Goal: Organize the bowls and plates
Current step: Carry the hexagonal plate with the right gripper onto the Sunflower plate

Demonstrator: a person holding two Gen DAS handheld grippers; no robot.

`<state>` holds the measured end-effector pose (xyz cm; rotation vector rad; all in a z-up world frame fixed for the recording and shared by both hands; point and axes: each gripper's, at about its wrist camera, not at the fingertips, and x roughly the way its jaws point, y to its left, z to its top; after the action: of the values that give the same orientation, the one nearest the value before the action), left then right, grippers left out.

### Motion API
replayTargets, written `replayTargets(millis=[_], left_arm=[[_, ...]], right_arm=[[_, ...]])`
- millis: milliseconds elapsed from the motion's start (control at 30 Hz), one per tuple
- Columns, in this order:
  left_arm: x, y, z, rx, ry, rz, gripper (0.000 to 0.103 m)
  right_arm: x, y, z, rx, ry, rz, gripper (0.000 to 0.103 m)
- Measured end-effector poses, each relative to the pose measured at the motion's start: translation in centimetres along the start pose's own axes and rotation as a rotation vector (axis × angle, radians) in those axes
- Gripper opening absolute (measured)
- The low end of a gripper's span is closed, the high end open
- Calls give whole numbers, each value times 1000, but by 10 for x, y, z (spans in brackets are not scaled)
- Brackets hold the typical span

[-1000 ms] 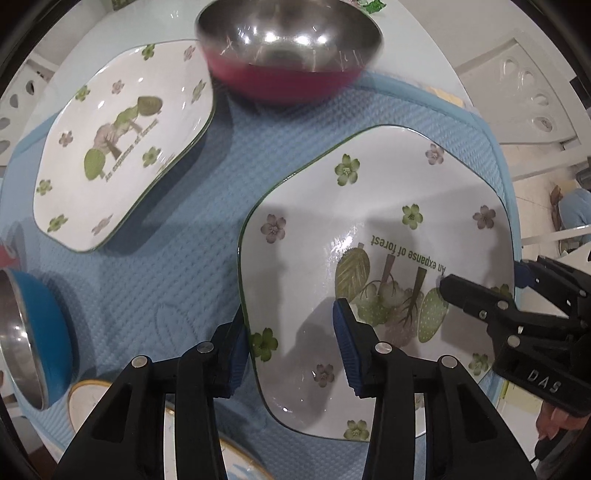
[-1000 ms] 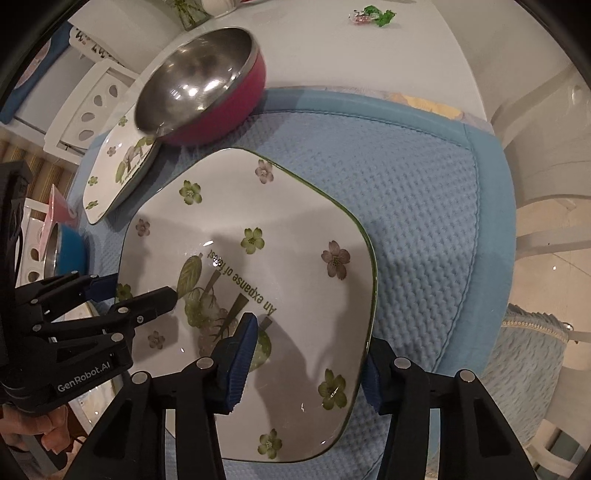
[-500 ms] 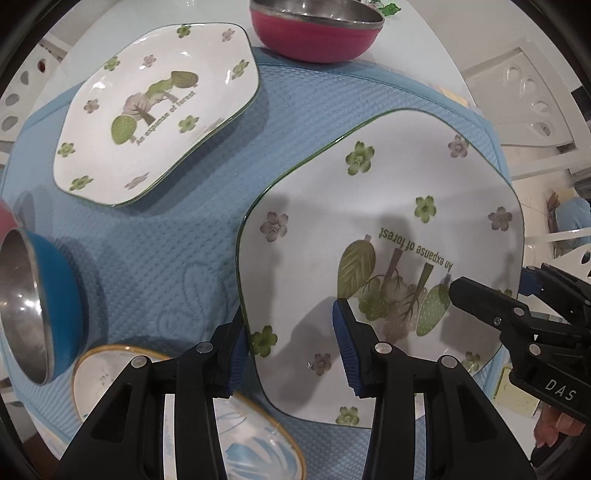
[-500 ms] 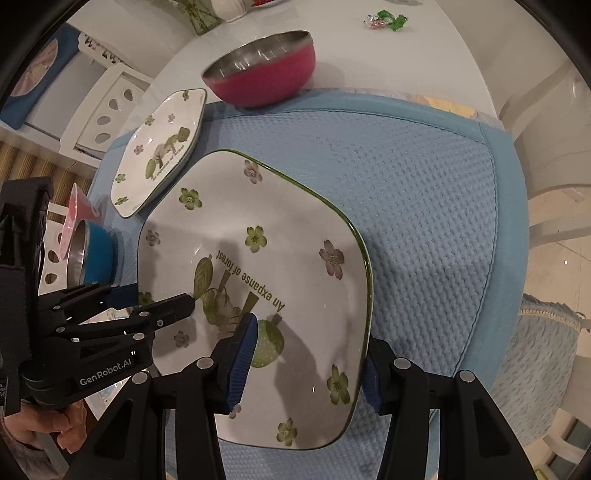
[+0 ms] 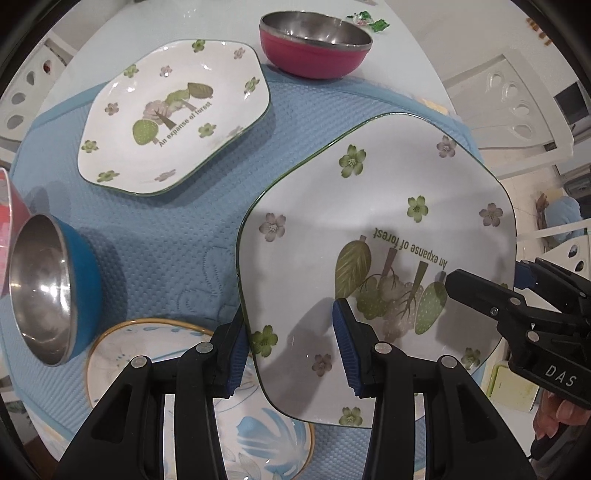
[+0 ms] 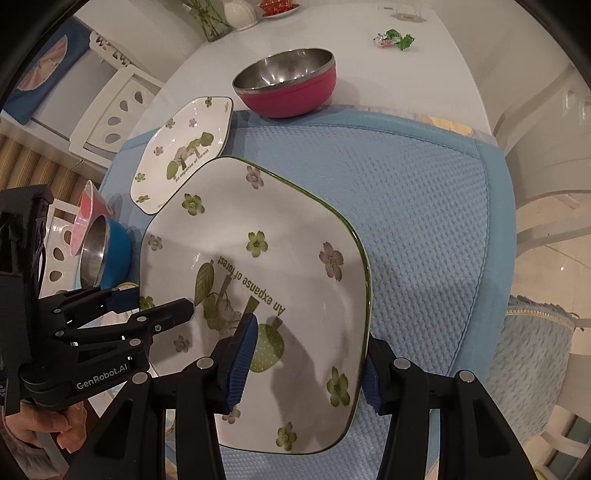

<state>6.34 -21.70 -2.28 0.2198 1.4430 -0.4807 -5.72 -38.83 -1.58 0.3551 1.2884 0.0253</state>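
Both grippers hold one large white flower-patterned plate (image 5: pixel 376 236) above the blue mat (image 5: pixel 177 240). My left gripper (image 5: pixel 288 343) is shut on its left rim, one finger under and one over. My right gripper (image 6: pixel 303 354) is shut on its right rim; the plate also shows in the right wrist view (image 6: pixel 266 280). A second matching plate (image 5: pixel 173 125) lies on the mat at the back left. A red steel bowl (image 5: pixel 314 40) stands behind it. A blue steel bowl (image 5: pixel 51 291) lies tilted at the left. A round blue-leaf plate (image 5: pixel 147 369) lies at the near left.
The blue mat (image 6: pixel 406 192) covers a white table (image 6: pixel 369 22). Candy wrappers (image 6: pixel 393 38) and a vase (image 6: pixel 210 22) are at the table's far end. White chairs (image 6: pixel 110 110) stand around the table. A pink item (image 6: pixel 86 221) sits beside the blue bowl.
Both grippers have lifted the held plate and drawn back toward me. The red bowl and the second plate now look farther away, and the round blue-leaf plate has come into view.
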Motion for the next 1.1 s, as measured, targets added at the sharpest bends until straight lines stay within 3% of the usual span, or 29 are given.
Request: replayTargets(millis=[467,1100], left_arm=[[-42,42,-22,-34,-52,-2,40],[-47,110,-39,-135,-63,17,40]], right_arm=[[-4,45,0,-35,0,-3,50],[25,130,1,-116,53,30,50]])
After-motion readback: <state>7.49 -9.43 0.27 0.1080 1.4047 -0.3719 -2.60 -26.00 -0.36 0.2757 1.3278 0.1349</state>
